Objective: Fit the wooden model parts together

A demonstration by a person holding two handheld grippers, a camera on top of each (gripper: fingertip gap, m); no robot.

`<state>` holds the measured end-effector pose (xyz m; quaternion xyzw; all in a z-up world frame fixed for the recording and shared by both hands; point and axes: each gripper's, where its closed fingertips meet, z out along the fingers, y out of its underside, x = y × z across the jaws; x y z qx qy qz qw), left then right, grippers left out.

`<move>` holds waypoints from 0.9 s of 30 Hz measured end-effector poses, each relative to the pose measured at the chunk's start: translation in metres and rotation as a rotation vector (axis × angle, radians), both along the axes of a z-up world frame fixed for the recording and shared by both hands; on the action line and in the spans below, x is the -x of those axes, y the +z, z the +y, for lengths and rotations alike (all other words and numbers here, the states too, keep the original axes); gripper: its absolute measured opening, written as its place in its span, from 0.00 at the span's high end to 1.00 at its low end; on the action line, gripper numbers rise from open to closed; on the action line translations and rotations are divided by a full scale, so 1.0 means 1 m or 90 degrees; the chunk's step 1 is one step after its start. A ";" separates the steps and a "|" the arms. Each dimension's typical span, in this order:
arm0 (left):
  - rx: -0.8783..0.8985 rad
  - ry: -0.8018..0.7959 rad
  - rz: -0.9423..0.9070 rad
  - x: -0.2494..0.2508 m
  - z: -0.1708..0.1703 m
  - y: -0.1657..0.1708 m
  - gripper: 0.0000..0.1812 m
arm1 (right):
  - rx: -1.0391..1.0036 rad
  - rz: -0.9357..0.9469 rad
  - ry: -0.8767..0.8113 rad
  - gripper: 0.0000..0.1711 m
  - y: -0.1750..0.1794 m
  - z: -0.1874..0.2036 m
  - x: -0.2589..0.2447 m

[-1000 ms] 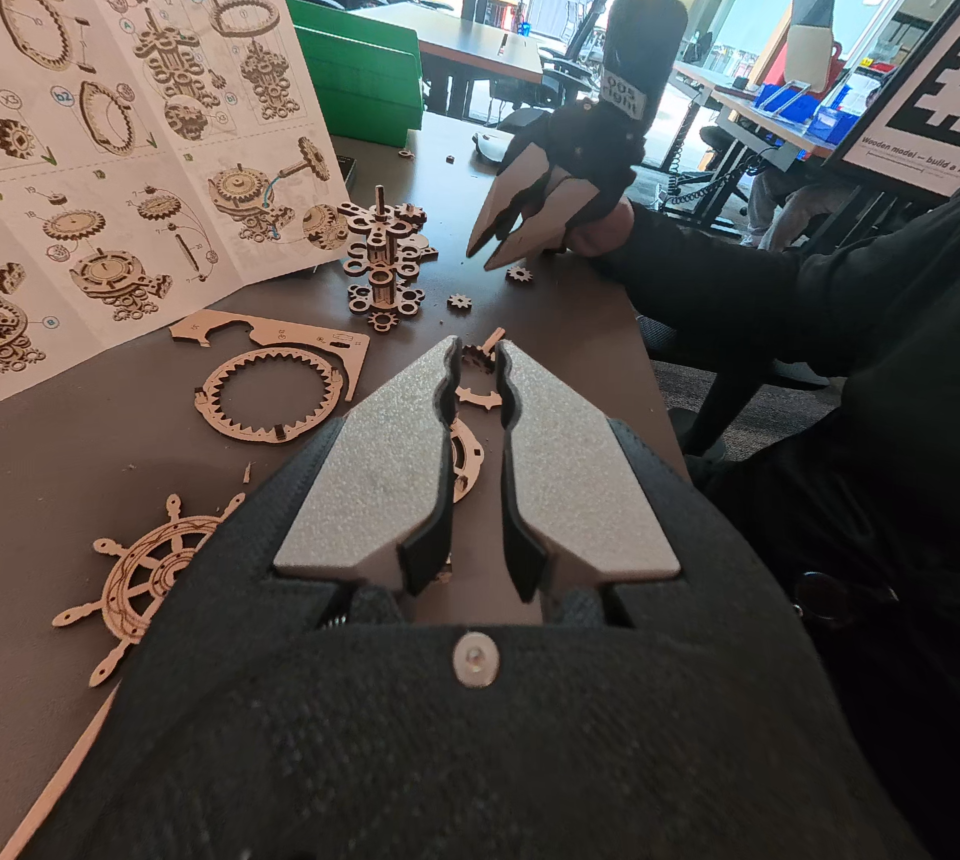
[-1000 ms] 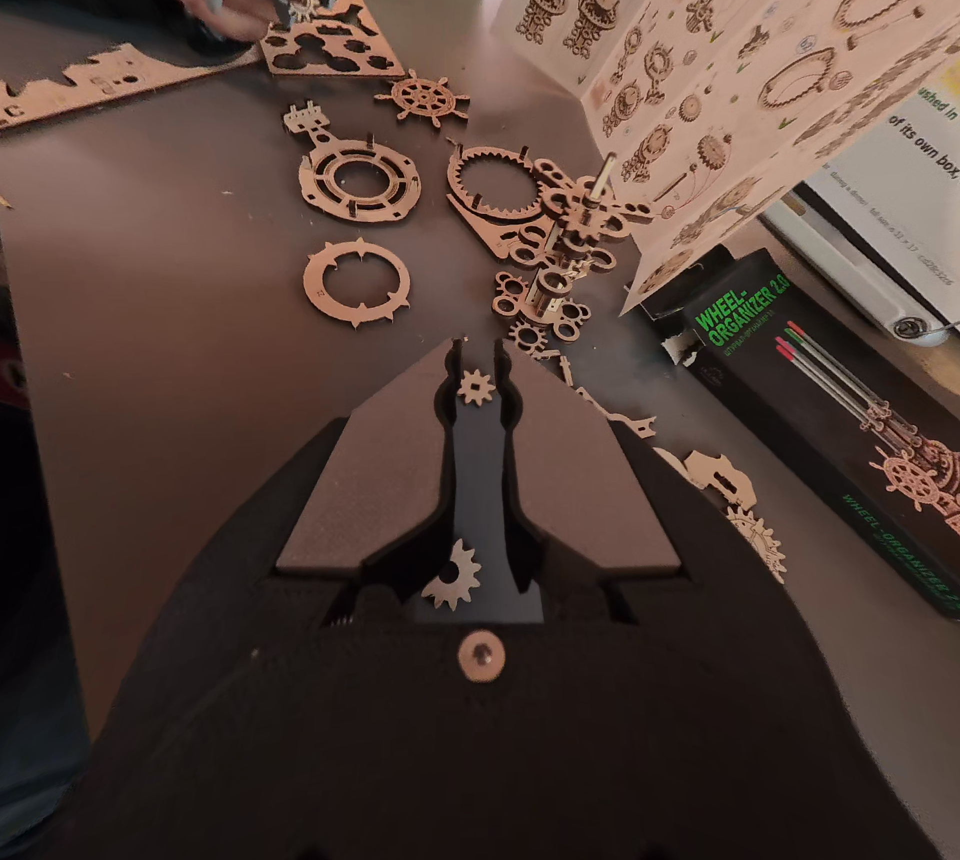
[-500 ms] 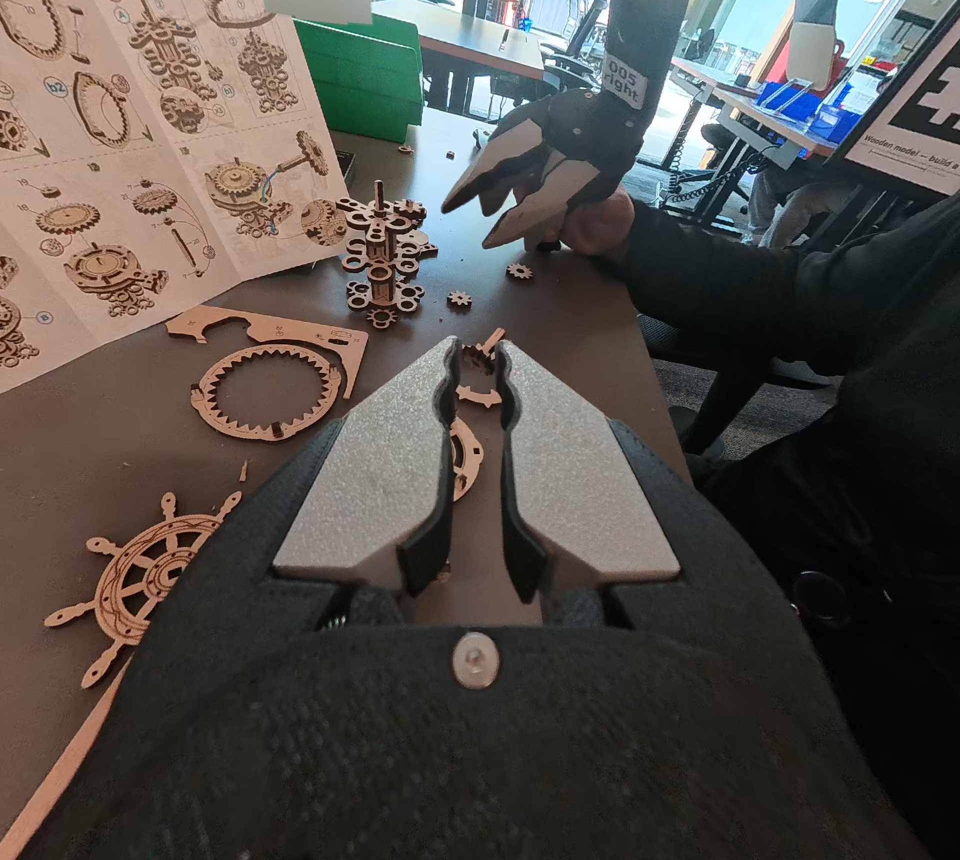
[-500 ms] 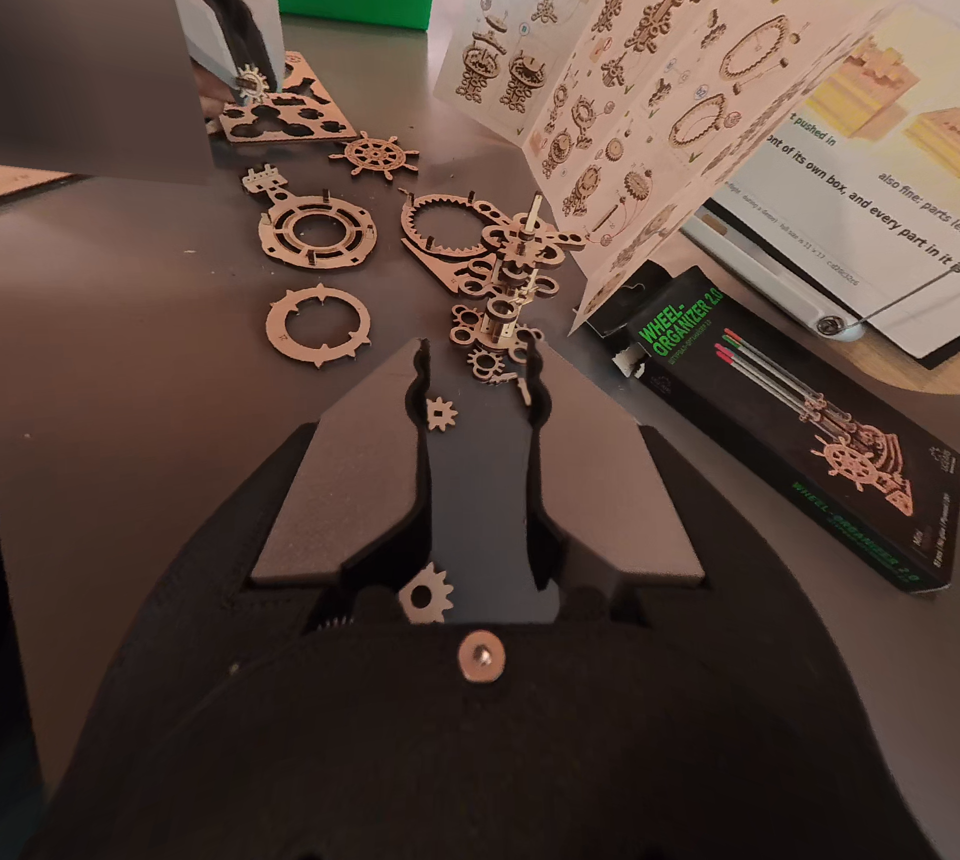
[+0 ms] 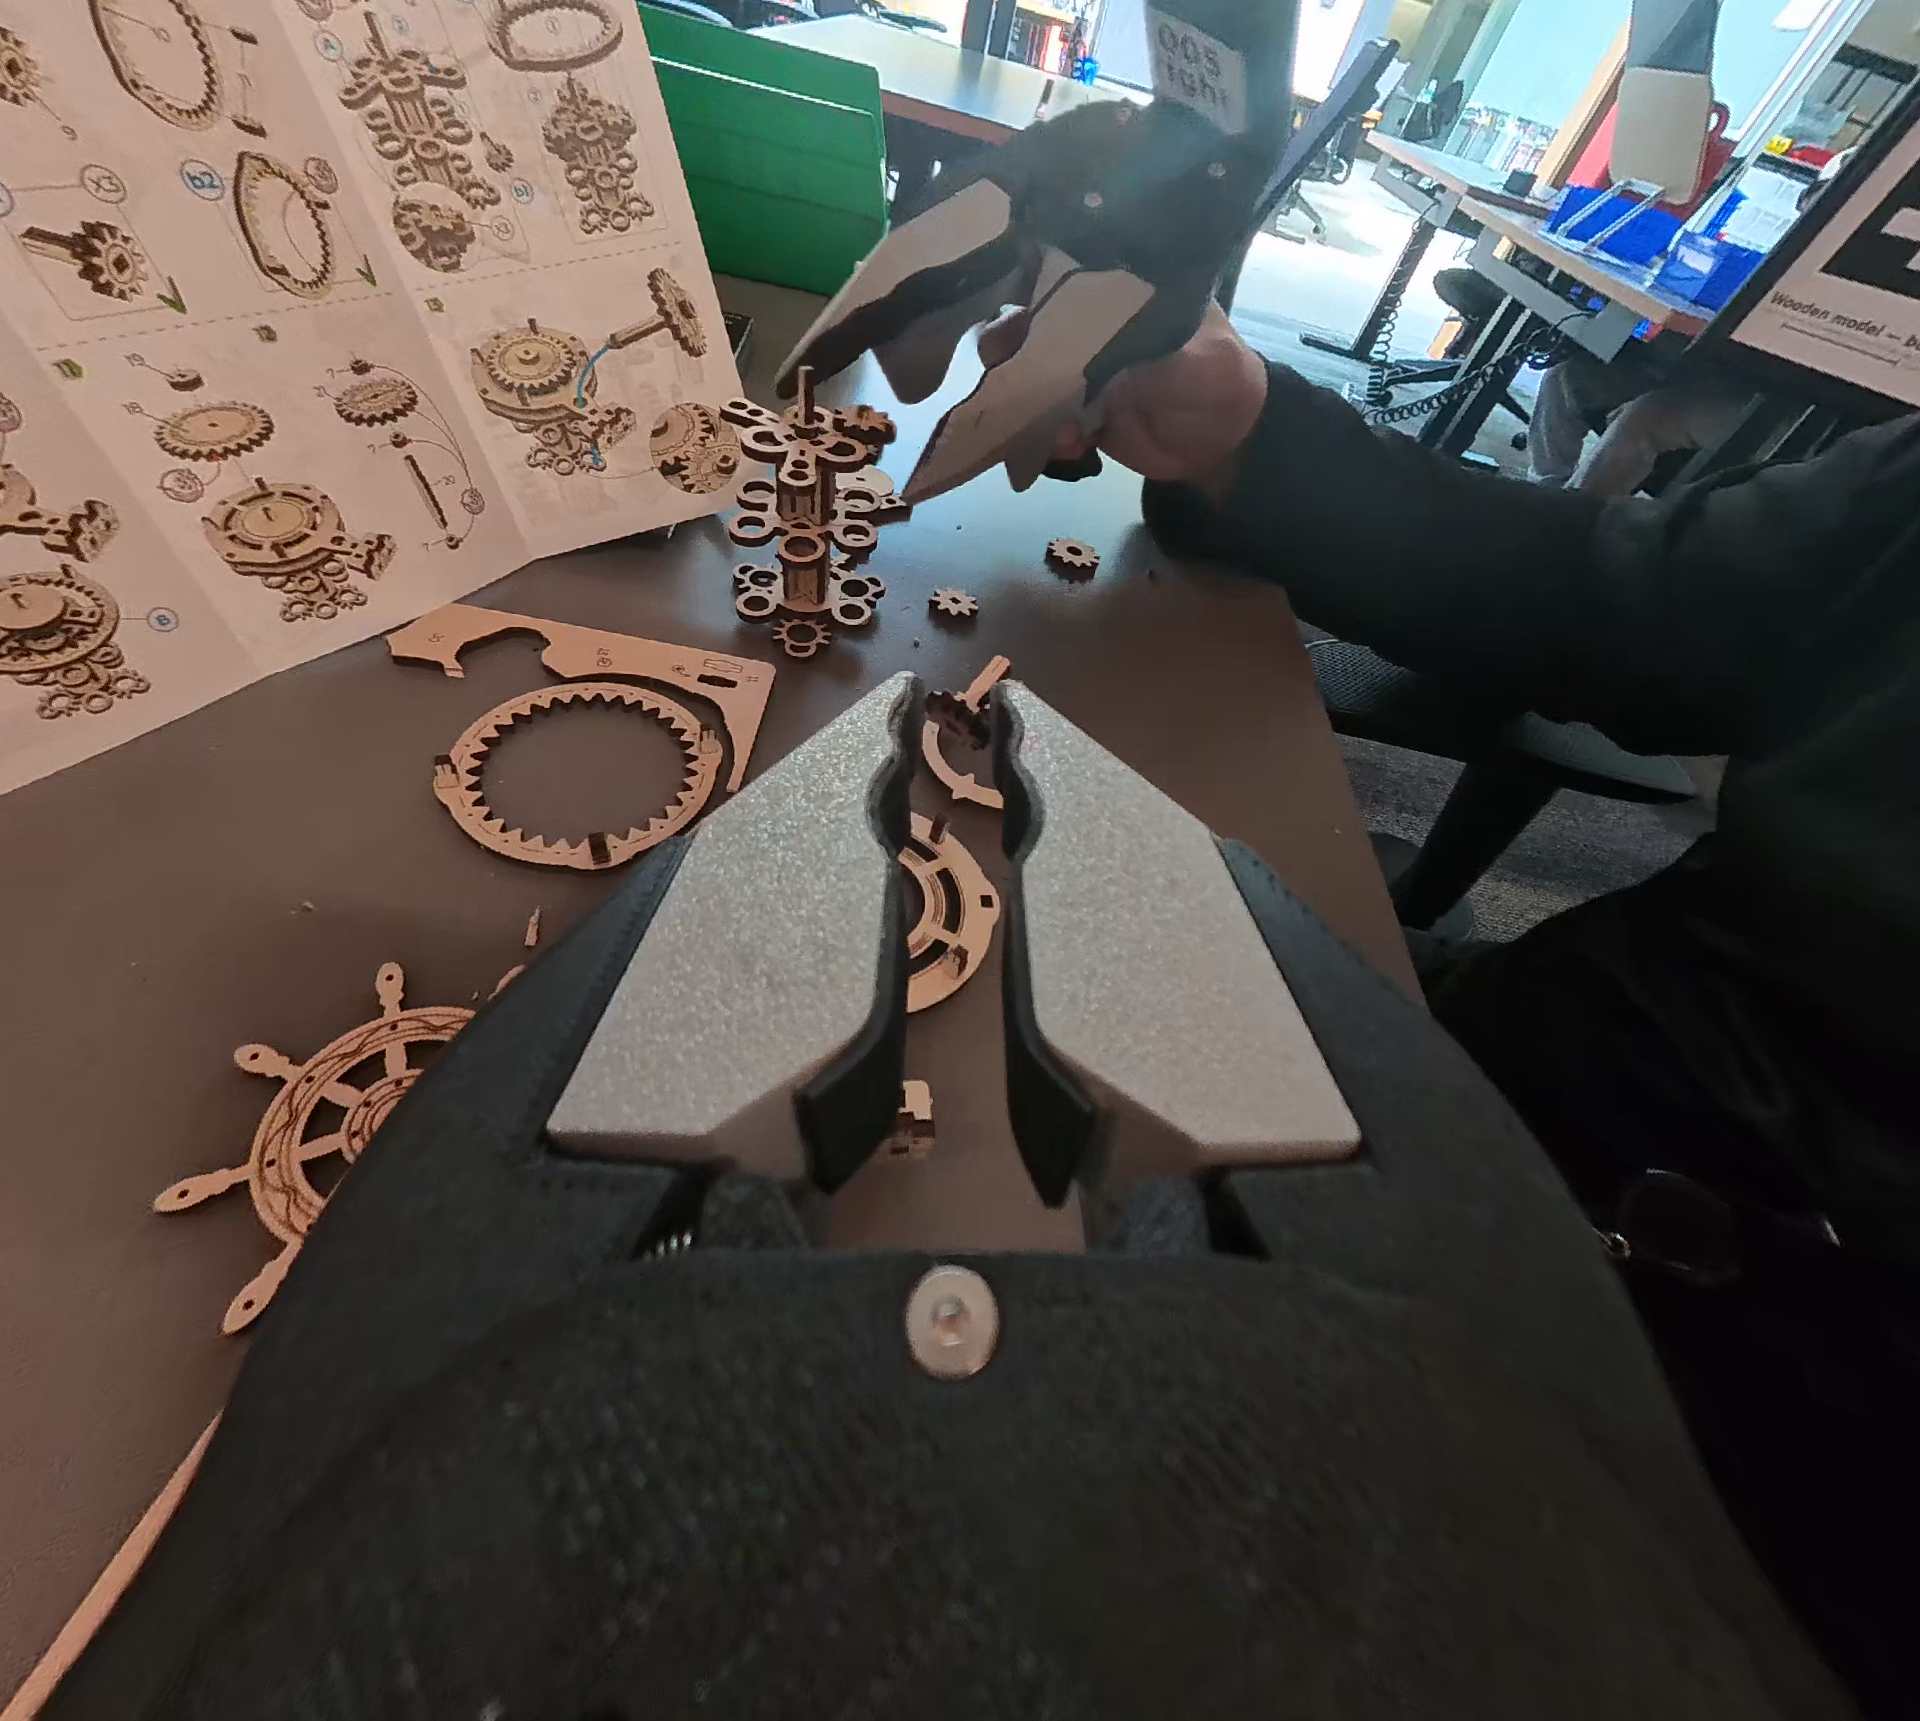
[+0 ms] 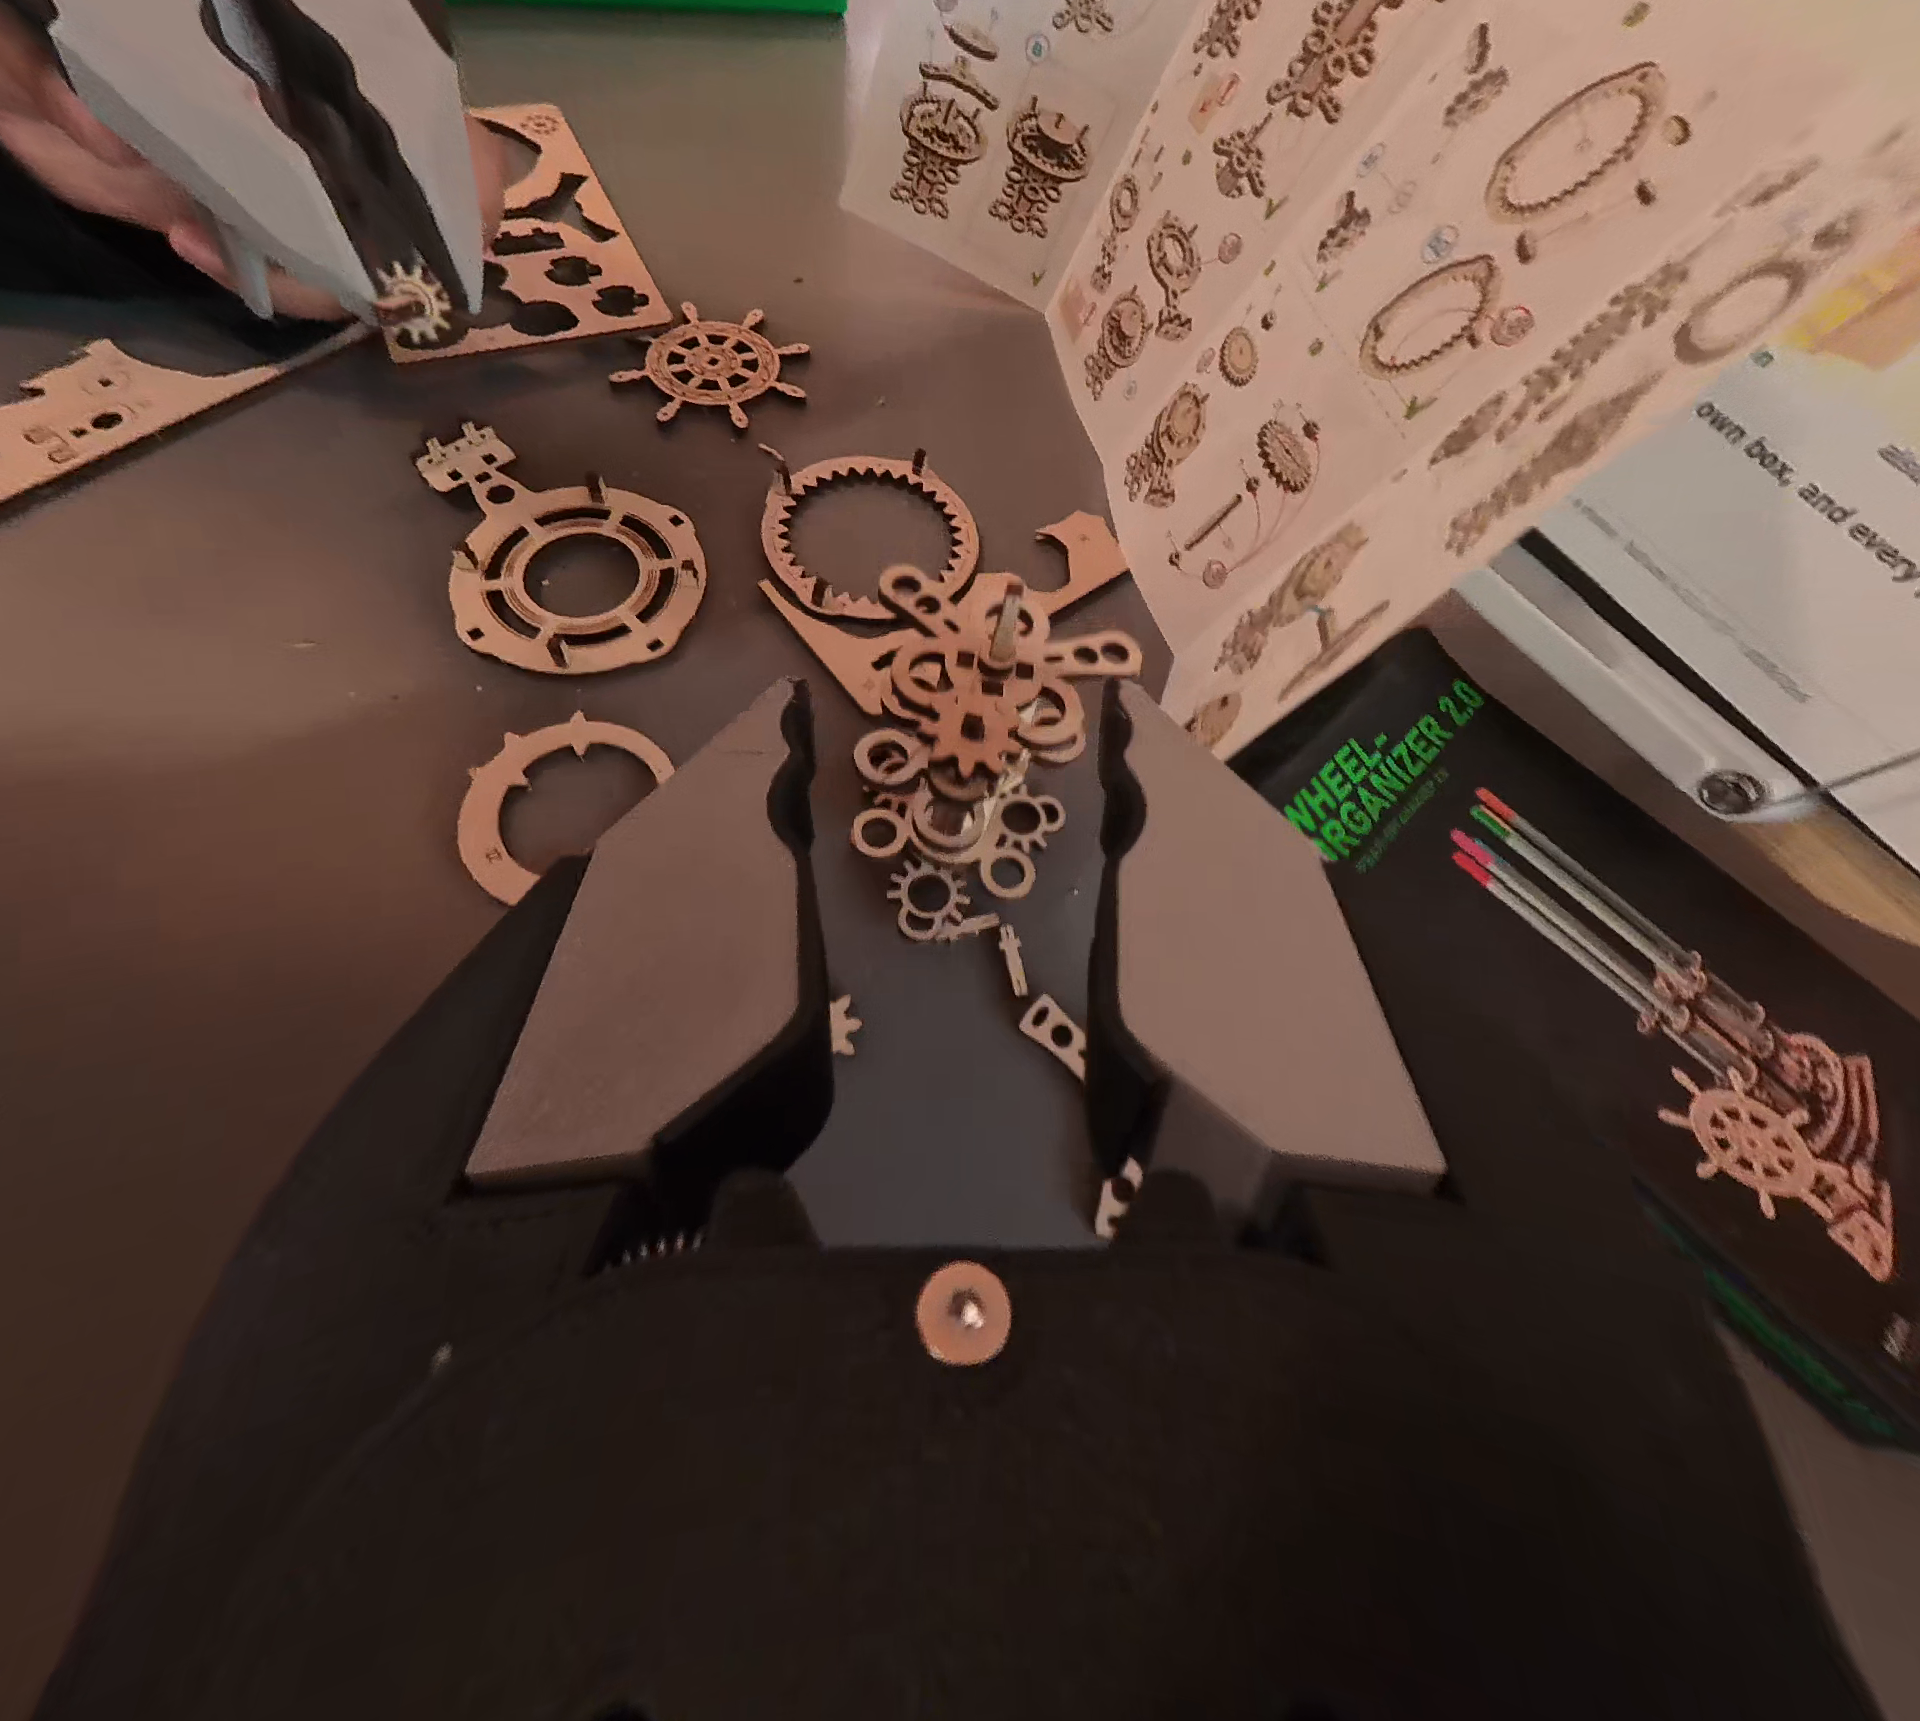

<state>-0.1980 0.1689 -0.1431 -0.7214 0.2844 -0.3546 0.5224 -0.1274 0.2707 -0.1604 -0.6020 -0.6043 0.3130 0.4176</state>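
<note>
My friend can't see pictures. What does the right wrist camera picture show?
An open right gripper hovers over a standing wooden tower of ringed discs on a dark table. Flat wooden parts lie around it, including a toothed ring and a ship's wheel. Farther off, the left gripper pinches a small gear, beside a folded instruction sheet.

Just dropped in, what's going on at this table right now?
A person is building a wooden model with two handheld grippers. The left gripper is shut on a small gear, held above the table. The right gripper is open, its fingers either side of the upright tiered assembly, not gripping it. Loose rings, a ship's wheel and an instruction sheet surround it.
</note>
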 end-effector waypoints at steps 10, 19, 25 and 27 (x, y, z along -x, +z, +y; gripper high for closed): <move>0.002 -0.003 0.004 -0.003 0.000 -0.003 0.95 | -0.022 -0.026 0.025 0.71 0.000 0.002 0.006; 0.002 0.001 0.003 -0.002 0.001 -0.002 0.95 | -0.003 -0.021 0.003 0.71 -0.002 0.007 0.008; -0.003 0.004 0.008 -0.002 0.001 -0.002 0.95 | -0.008 0.005 0.005 0.69 0.002 0.008 0.008; -0.003 0.003 0.009 -0.002 0.001 -0.002 0.95 | 0.001 0.011 0.009 0.69 0.003 0.008 0.008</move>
